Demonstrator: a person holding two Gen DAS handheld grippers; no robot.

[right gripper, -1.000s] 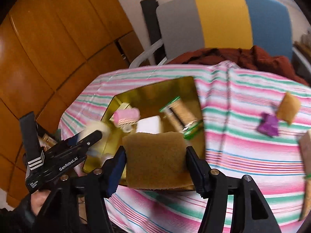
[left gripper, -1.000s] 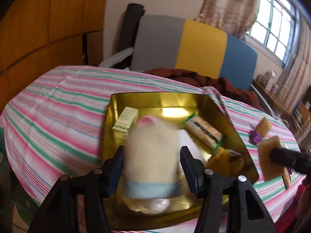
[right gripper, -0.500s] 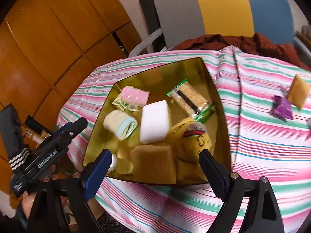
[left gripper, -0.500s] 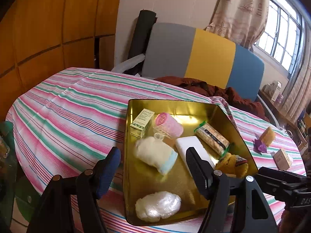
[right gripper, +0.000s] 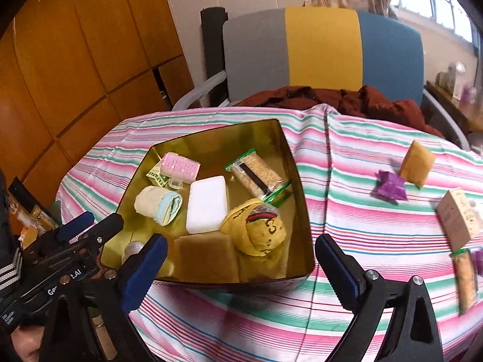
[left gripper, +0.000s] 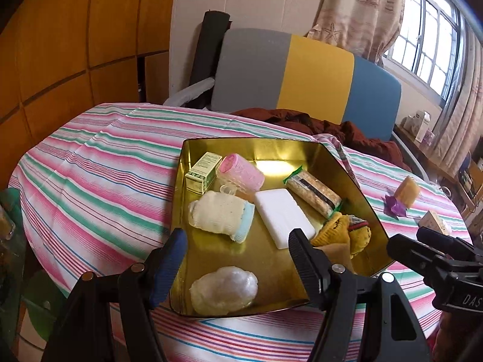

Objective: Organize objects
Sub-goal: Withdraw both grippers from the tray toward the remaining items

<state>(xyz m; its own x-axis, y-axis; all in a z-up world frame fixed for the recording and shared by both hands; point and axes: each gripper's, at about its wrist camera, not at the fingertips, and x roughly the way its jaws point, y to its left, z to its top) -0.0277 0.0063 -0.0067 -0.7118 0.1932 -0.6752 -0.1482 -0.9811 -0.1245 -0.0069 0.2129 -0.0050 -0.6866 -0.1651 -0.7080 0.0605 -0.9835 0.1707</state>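
A gold tray (left gripper: 271, 154) sits on the striped tablecloth. It holds a cream-and-blue sock roll (left gripper: 222, 215), a white foam block (left gripper: 283, 217), a pink roller (left gripper: 240, 172), a green box (left gripper: 200, 172), a cracker pack (left gripper: 314, 193), a yellow sock ball (left gripper: 347, 232) and a plastic-wrapped white wad (left gripper: 225, 285). My left gripper (left gripper: 238, 238) is open over the tray's near end, holding nothing. In the right wrist view a brown sponge (right gripper: 205, 256) lies in the tray (right gripper: 229, 138) at its near edge. My right gripper (right gripper: 241, 244) is open above it and empty.
On the cloth right of the tray lie another brown sponge (right gripper: 418, 163), a purple wrapper (right gripper: 389, 187), a small carton (right gripper: 459, 218) and a second cracker pack (right gripper: 466, 277). A grey, yellow and blue chair (right gripper: 323, 48) with a dark red garment stands behind the table.
My left gripper let go of the sock roll and my right let go of the brown sponge; both now lie in the tray. Both grippers opened and drew back.
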